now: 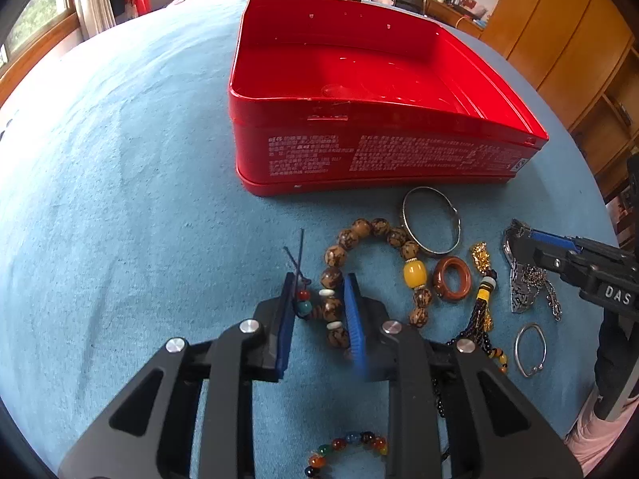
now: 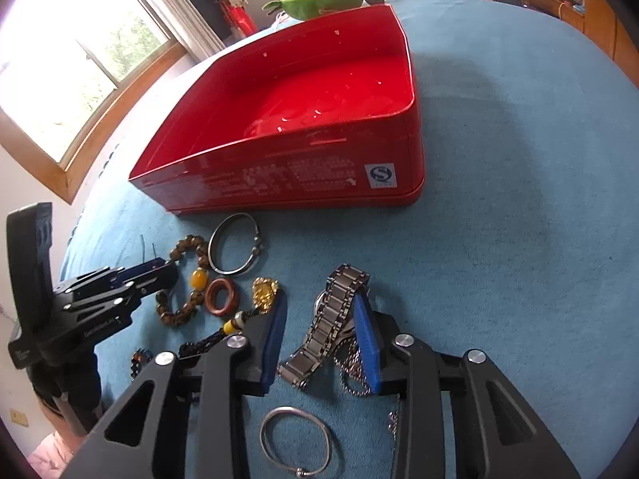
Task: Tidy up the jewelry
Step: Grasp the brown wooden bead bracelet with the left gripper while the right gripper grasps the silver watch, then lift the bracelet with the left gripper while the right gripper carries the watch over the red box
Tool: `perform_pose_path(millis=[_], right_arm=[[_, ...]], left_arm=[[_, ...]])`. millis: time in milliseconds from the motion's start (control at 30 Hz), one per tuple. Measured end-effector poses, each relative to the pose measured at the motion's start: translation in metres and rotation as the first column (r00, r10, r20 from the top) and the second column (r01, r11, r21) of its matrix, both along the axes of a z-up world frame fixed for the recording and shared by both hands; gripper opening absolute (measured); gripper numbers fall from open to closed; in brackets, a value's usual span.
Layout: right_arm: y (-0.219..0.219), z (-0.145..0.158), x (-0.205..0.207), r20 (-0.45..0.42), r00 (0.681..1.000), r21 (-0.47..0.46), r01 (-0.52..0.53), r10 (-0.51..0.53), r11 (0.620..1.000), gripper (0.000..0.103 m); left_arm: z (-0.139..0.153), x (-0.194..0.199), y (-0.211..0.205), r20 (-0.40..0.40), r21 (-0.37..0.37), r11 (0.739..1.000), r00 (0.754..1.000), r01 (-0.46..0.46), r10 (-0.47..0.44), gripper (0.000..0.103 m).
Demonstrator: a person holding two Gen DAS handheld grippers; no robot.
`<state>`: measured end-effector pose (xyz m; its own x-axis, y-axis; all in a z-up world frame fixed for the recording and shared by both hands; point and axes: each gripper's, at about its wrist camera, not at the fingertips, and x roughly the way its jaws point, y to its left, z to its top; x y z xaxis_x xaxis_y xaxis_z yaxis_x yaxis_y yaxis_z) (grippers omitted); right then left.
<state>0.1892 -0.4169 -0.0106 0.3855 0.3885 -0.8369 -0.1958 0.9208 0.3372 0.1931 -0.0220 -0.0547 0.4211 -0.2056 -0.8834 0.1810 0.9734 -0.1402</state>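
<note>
Now both tongs stand open — left tongs straddle the wooden bead bracelet, right tongs straddle the metal watch, its band running lengthwise between the fingers toward the red tin.

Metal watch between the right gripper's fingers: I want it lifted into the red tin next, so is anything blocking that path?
Nothing visible does. The metal watch sits between the right gripper fingers, with bare blue cloth up to the open red tin; only the tin's near wall must be cleared.
</note>
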Motion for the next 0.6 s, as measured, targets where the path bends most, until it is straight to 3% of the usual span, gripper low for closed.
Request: perform_pose_path(millis=[67,233,333,467,600], right_arm=[[0.001,0.000,0.002,0.011,1.000,-0.025,0.007,-0.006,1.000,0.015],[-0.003,0.002,-0.001,0.015,1.000,0.005,0.015,-0.015,1.000,0.013],[-0.008,0.010,-0.009,0.041,0.999,0.044,0.007,-0.009,0.999,0.013],[-0.014,0.028,-0.022,0.078,0.997,0.104,-0.022,0.014,0.994,0.013],[-0.017,0.048,-0.028,0.120,0.992,0.143,-0.047,0.029,0.989,0.000]], left_arm=[[0.000,0.003,-0.002,0.003,-0.002,1.000,1.000,0.001,-0.001,0.020],[-0.001,0.005,0.005,0.002,-0.048,0.999,1.000,-0.017,0.017,0.010],[0.004,0.002,0.012,0.000,-0.106,0.994,1.000,-0.019,0.020,0.010],[0.023,-0.007,0.013,0.055,-0.147,0.989,0.998,-0.011,0.019,0.010],[0.048,-0.017,0.011,0.122,-0.182,0.983,0.992,0.010,0.012,0.010]])
